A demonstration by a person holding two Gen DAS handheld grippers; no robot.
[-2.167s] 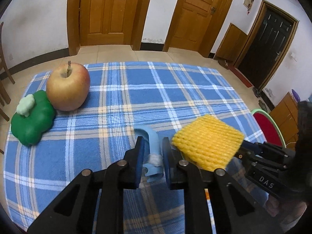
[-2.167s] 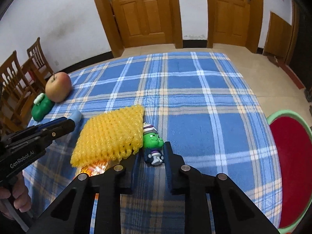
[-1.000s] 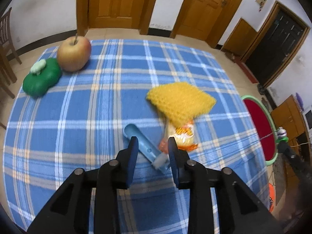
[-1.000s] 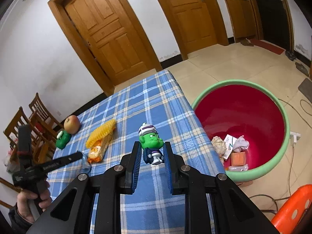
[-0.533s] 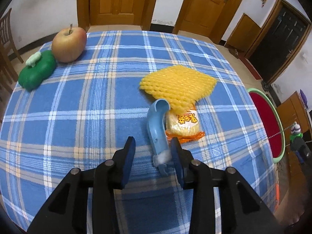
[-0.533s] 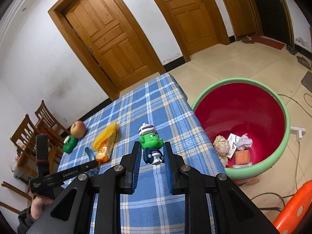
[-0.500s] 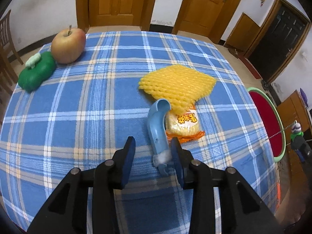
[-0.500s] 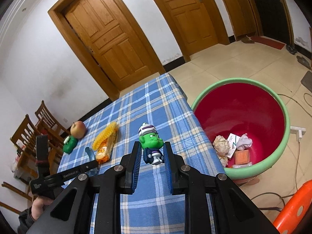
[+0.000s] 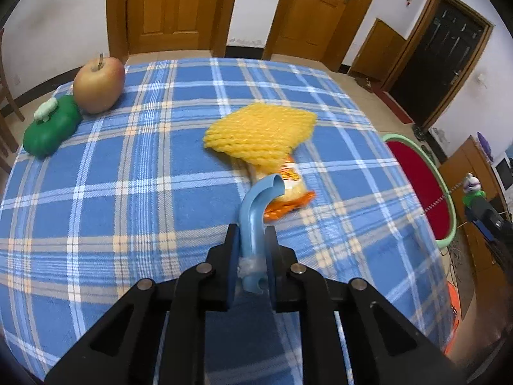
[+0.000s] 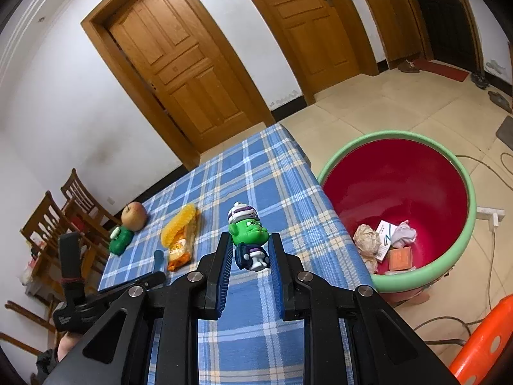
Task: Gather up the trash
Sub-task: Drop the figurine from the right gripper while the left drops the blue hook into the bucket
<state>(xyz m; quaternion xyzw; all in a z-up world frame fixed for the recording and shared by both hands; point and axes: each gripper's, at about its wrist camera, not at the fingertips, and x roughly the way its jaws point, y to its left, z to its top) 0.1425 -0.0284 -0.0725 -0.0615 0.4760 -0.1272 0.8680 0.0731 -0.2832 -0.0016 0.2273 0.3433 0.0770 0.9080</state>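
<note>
Blue plastic, a curved tube piece (image 9: 256, 221), sits clamped between the fingers of the left claw (image 9: 251, 253), its bent end reaching forward over the plaid tabletop (image 9: 128, 192). Just beyond that end lies an orange snack packet (image 9: 288, 192), partly under a yellow foam net (image 9: 259, 136). Far ahead and to the left of this claw, an apple (image 9: 98, 85) touches a green toy (image 9: 51, 126).

Out past the tabletop edge, the right claw (image 10: 249, 256) is closed on a green-faced figurine (image 10: 248, 235), held upright between the blue pads (image 10: 224, 269). Ahead and to its right stands a red basin with a green rim (image 10: 426, 274), holding crumpled paper (image 10: 365, 239) and small cartons (image 10: 399, 258).
</note>
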